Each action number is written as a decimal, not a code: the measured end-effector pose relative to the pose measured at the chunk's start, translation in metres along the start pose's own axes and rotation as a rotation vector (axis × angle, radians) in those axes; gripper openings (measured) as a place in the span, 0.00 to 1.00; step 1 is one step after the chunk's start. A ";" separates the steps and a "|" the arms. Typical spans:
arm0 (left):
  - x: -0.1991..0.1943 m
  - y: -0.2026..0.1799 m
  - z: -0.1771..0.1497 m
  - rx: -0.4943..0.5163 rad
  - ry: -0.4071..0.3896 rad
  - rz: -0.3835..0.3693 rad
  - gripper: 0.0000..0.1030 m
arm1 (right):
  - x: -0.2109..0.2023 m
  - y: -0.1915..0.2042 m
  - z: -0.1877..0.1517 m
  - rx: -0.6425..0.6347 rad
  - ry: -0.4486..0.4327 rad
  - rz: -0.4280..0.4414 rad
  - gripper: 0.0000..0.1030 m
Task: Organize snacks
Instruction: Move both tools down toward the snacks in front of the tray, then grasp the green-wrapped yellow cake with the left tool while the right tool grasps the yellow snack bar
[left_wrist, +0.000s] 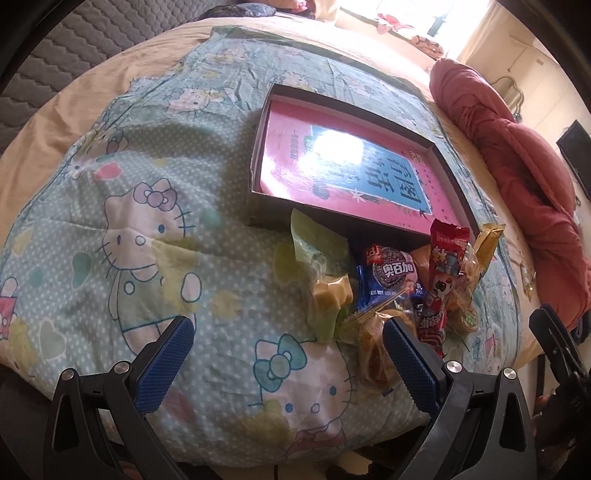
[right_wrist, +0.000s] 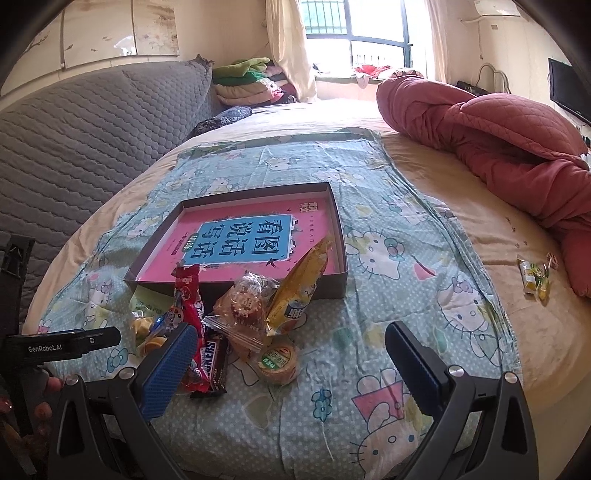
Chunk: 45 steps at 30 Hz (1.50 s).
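A shallow dark box (right_wrist: 338, 286) (left_wrist: 258, 155) with a pink book cover inside lies on the Hello Kitty cloth. In front of it is a heap of snacks: a red packet (right_wrist: 186, 295) (left_wrist: 445, 254), a yellow packet (right_wrist: 299, 291) leaning on the box rim, a clear bag of cookies (right_wrist: 242, 306), a dark chocolate bar (right_wrist: 214, 360), a round cake (right_wrist: 277, 360), a blue cookie pack (left_wrist: 388, 277) and a green-wrapped sweet (left_wrist: 325, 291). My left gripper (left_wrist: 288, 328) is open, its right finger beside the heap. My right gripper (right_wrist: 291, 339) is open just short of the heap.
The cloth (right_wrist: 406, 258) covers a beige bed. A red quilt (right_wrist: 498, 140) is bunched at the right, with a few small sweets (right_wrist: 535, 277) near it. A grey padded headboard (right_wrist: 74, 147) runs along the left. Folded bedding (right_wrist: 247, 81) sits by the window.
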<state>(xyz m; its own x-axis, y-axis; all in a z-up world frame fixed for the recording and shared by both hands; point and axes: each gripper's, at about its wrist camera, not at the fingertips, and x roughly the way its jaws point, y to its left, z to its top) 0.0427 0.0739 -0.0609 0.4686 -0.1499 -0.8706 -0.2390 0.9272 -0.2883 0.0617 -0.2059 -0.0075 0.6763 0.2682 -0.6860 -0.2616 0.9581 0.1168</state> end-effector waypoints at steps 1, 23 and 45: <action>0.002 0.000 0.001 0.001 -0.002 -0.011 0.99 | 0.001 0.000 0.001 0.001 0.001 -0.002 0.99; 0.036 -0.009 0.013 0.020 0.050 -0.162 0.51 | 0.077 -0.049 0.009 0.258 0.146 0.083 0.81; 0.050 0.017 0.017 -0.087 0.090 -0.302 0.33 | 0.103 -0.027 0.015 0.185 0.169 0.240 0.27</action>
<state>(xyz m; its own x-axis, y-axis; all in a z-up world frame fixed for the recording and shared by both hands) 0.0766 0.0883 -0.1023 0.4536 -0.4469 -0.7711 -0.1743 0.8040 -0.5685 0.1492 -0.2029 -0.0704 0.4826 0.4828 -0.7308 -0.2601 0.8757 0.4068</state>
